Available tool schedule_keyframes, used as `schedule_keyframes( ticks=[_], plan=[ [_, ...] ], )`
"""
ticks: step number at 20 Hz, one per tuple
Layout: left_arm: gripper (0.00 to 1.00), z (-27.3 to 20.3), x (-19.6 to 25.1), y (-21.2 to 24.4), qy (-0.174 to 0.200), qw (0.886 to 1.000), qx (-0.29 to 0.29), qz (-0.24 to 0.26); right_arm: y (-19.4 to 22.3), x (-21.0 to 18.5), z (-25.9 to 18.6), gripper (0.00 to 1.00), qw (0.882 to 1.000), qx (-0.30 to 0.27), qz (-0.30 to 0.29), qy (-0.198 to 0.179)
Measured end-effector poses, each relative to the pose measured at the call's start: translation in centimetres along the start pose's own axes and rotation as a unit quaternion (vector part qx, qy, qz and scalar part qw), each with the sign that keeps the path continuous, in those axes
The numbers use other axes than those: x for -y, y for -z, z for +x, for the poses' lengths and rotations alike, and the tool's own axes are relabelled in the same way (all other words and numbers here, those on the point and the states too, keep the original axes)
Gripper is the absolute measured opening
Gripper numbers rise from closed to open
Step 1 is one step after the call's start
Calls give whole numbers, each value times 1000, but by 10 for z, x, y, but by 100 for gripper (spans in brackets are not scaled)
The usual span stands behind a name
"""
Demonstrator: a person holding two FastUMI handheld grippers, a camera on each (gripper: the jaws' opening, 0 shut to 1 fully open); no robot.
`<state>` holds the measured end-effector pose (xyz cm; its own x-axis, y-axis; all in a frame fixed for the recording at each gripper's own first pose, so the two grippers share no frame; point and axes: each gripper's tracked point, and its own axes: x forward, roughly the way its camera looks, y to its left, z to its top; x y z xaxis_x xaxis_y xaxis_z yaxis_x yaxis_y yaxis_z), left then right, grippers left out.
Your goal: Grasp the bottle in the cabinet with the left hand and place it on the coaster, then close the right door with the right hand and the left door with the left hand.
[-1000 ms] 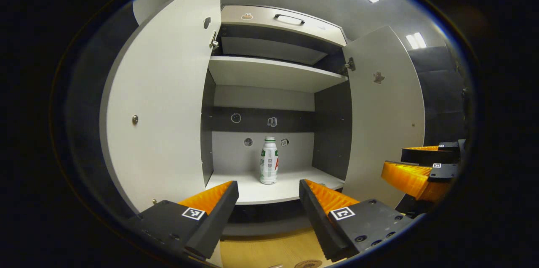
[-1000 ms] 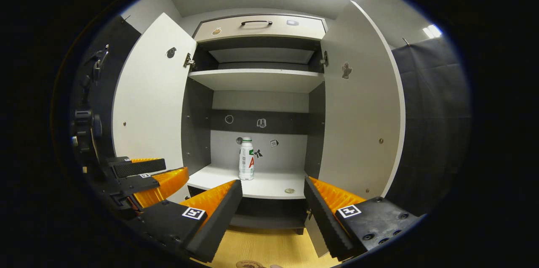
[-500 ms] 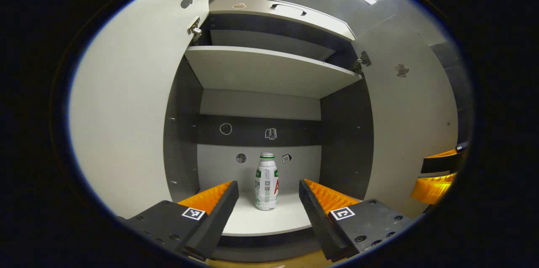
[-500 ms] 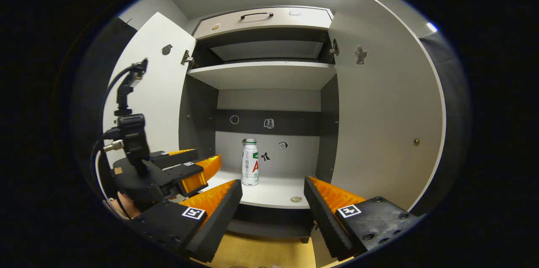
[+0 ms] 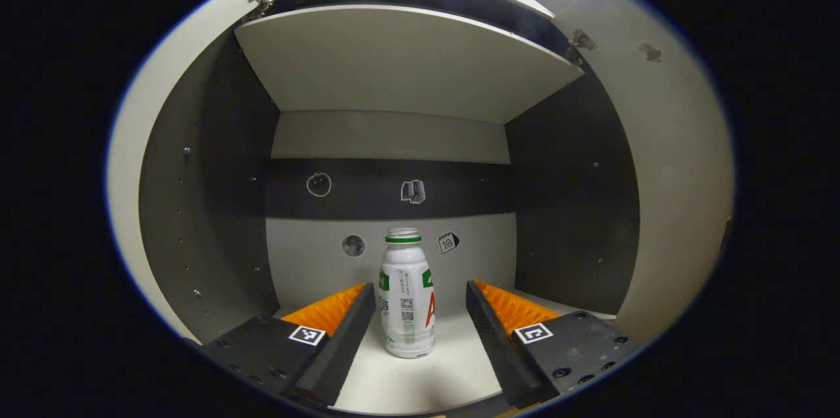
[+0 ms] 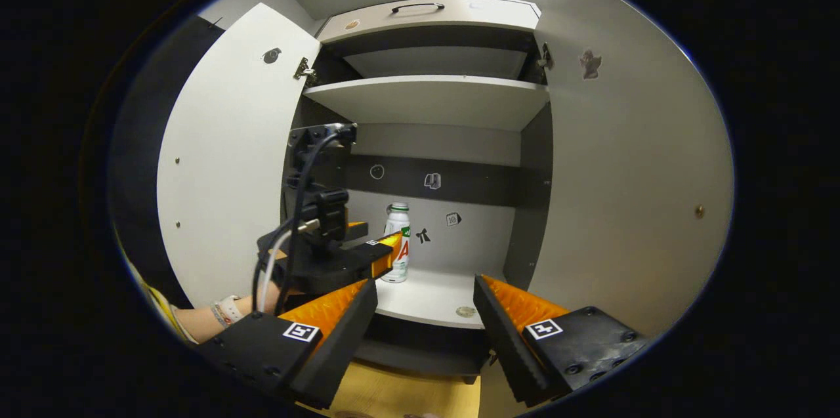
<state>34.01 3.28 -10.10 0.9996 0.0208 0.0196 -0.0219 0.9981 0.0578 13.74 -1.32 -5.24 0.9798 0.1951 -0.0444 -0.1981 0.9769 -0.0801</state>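
Note:
A white bottle [image 5: 407, 296] with a green collar stands upright on the cabinet's lower shelf [image 5: 426, 382]. My left gripper [image 5: 420, 303] is open inside the cabinet, a finger on either side of the bottle, neither one touching it. In the right gripper view the same bottle [image 6: 398, 242] shows partly behind the left gripper [image 6: 375, 252], held by a hand with a wristband. My right gripper [image 6: 425, 300] is open and empty in front of the cabinet. Both doors stand open: the left door [image 6: 223, 155] and the right door [image 6: 630, 168].
An upper shelf [image 6: 433, 100] and a drawer with a dark handle [image 6: 418, 8] sit above. A small round disc [image 6: 465, 312] lies near the lower shelf's front edge. Stickers dot the back wall [image 5: 394, 191]. Light wooden floor [image 6: 407, 395] lies below the cabinet.
My left gripper has moved forward into the cabinet until its open fingers flank the bottle. The right gripper has drifted slightly closer to the cabinet, still open.

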Motion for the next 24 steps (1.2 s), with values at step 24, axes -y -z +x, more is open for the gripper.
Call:
schedule_keyframes(
  ticks=[24],
  plan=[
    [80, 73, -10, 26, 8, 1000, -13, 14, 9, 8, 28, 98, 1000, -8, -4, -6]
  ],
)
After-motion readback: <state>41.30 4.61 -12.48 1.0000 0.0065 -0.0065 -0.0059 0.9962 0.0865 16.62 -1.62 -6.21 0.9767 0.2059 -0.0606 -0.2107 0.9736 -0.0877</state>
